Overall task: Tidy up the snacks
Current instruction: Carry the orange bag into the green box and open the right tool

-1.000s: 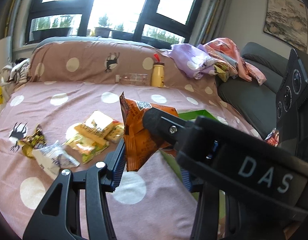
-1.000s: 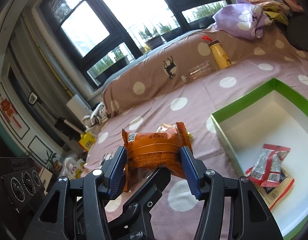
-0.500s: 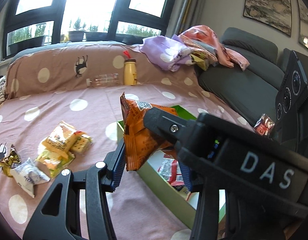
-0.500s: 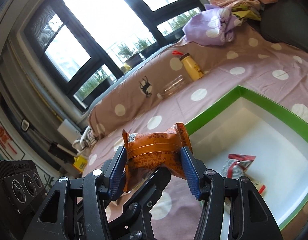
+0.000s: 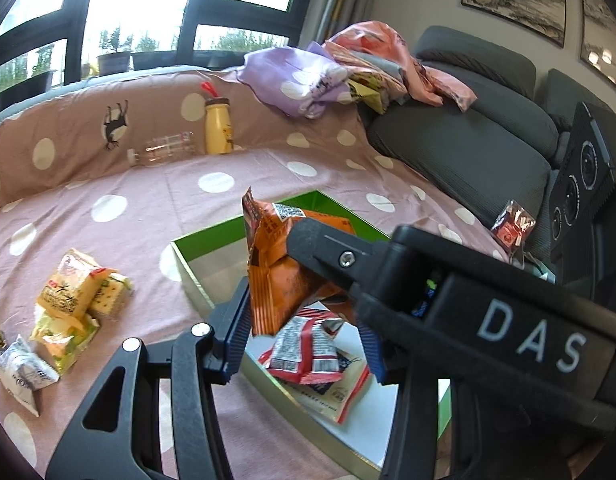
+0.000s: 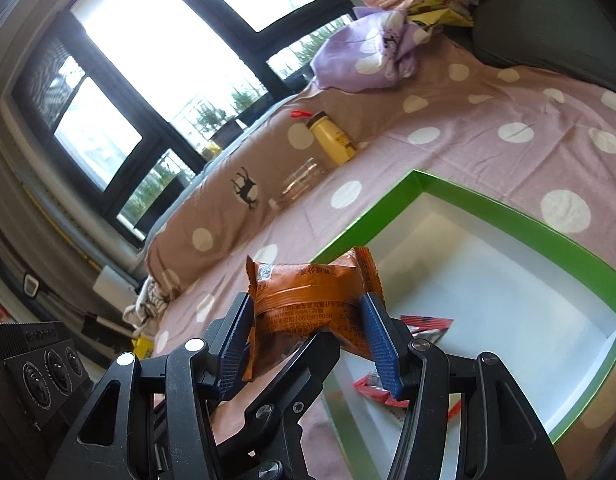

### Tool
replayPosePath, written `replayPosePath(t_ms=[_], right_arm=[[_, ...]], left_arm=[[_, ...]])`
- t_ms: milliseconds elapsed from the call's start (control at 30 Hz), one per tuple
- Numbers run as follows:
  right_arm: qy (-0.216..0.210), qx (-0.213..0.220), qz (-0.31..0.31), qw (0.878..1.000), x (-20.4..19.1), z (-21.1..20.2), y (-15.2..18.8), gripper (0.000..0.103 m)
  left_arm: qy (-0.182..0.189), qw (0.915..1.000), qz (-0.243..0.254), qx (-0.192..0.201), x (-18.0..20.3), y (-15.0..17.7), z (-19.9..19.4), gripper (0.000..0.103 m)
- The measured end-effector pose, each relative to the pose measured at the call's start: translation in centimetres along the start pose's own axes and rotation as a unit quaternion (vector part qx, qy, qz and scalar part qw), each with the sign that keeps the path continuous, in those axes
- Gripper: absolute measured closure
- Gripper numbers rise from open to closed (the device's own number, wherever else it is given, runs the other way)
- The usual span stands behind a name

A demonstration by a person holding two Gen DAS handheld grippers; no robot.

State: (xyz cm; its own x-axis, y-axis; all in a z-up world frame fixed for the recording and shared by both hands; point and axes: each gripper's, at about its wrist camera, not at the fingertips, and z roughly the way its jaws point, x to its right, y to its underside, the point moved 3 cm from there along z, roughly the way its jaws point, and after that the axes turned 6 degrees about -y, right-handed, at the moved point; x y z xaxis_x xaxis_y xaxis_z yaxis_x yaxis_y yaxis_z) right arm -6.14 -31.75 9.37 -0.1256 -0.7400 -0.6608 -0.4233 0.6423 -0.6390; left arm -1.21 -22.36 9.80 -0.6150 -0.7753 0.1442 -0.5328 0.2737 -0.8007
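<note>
A green-rimmed box (image 6: 508, 216) is lying just beyond and below both grippers. The right gripper (image 6: 308, 316) and, apparently, the left gripper (image 5: 304, 320) are squeezing one orange snack packet (image 6: 308, 296) between their pads above it.

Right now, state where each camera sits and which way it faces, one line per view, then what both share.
Left wrist: sits on the left tool, facing over the bed toward the window and sofa; shows its own fingers and the right tool's finger crossing in front.
Right wrist: sits on the right tool, tilted, facing the window; shows its own fingers and the left tool's finger below.
Shared: the orange packet both tools grip, green box, yellow bottle.
</note>
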Motion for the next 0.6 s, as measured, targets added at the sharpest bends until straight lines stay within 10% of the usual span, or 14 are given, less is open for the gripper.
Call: replayPosePath(t_ms=[600], right_arm=[[0.042,-0.003,0.061,0.997,4.3,-0.3,-1.0,0.044]], left_arm=[[0.036,0.998,0.019,-0.049,2.4,0.0,3.2,0.056]])
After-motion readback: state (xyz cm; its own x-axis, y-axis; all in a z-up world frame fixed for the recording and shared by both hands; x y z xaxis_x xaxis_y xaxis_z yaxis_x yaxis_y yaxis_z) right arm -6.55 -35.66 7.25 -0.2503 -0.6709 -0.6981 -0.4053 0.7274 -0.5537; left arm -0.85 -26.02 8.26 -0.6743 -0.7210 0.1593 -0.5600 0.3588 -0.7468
